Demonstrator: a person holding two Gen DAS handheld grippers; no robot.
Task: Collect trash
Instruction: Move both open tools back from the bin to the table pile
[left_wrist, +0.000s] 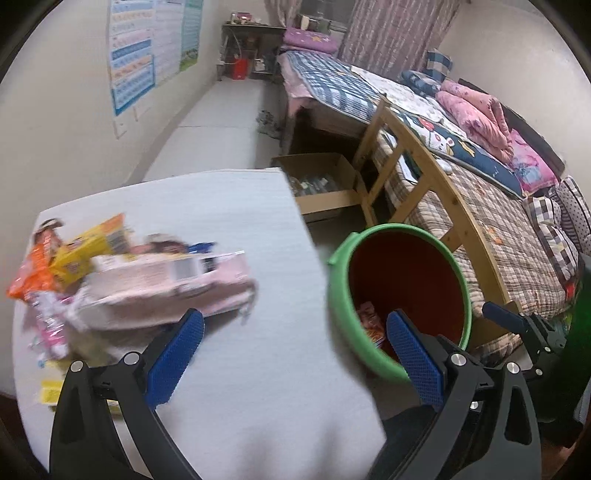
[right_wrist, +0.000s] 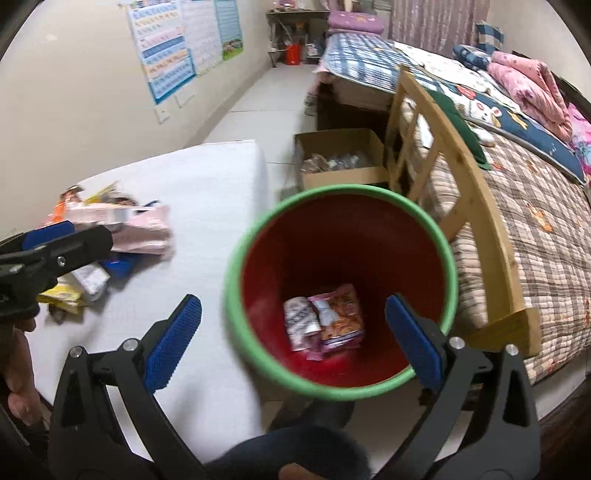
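Observation:
A red bin with a green rim (left_wrist: 334, 291) (right_wrist: 236, 258) stands beside the white table (left_wrist: 258, 258) (right_wrist: 207, 192). Snack wrappers (right_wrist: 325, 317) lie at its bottom. A pile of trash lies on the table's left: a pink packet (left_wrist: 166, 280) (right_wrist: 144, 225), a yellow wrapper (left_wrist: 88, 251) and an orange bag (left_wrist: 33, 273). My left gripper (left_wrist: 295, 339) is open and empty, over the table between pile and bin; it shows at the left edge of the right wrist view (right_wrist: 48, 236). My right gripper (right_wrist: 293, 328) is open and empty above the bin's near rim.
A cardboard box (left_wrist: 321, 184) (right_wrist: 340, 158) sits on the floor behind the bin. A wooden bed frame (left_wrist: 424, 166) (right_wrist: 443, 155) with bedding runs along the right. Posters (right_wrist: 166, 55) hang on the left wall.

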